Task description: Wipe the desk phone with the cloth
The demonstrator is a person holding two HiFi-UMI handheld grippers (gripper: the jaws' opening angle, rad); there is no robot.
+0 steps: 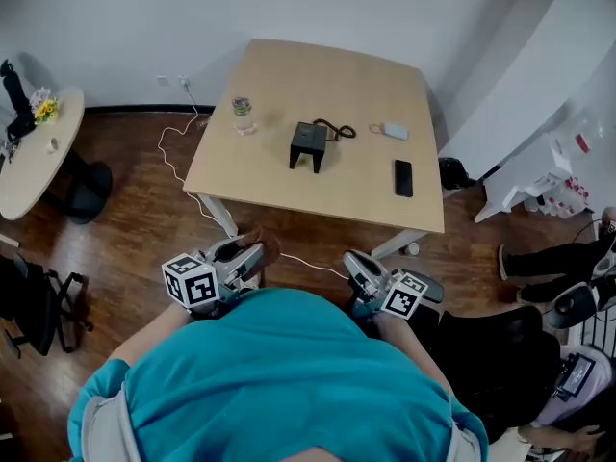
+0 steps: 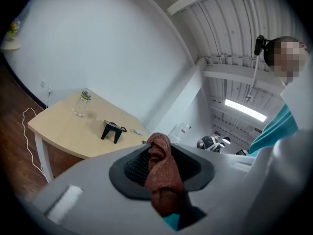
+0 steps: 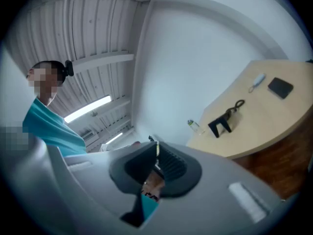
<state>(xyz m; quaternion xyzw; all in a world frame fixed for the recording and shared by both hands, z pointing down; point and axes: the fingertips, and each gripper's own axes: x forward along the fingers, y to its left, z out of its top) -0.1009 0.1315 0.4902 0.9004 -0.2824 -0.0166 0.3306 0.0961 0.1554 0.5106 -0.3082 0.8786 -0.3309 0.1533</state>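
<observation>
The black desk phone (image 1: 308,146) stands near the middle of the light wooden table (image 1: 289,186), its cord curled beside it. It also appears far ahead in the left gripper view as the phone (image 2: 112,130) and in the right gripper view as the phone (image 3: 222,124). My left gripper (image 1: 252,250) is held close to my body, short of the table, and is shut on a brown cloth (image 2: 161,175) that bunches up between its jaws. My right gripper (image 1: 354,261) hangs at the same height, shut with nothing in it.
On the table are a clear bottle (image 1: 243,115), a small white object (image 1: 393,131) and a black smartphone (image 1: 403,178). A white cable (image 1: 175,162) trails over the wood floor. A round side table (image 1: 34,152) stands left, a black chair (image 1: 38,306) near it, and a person's legs (image 1: 549,258) right.
</observation>
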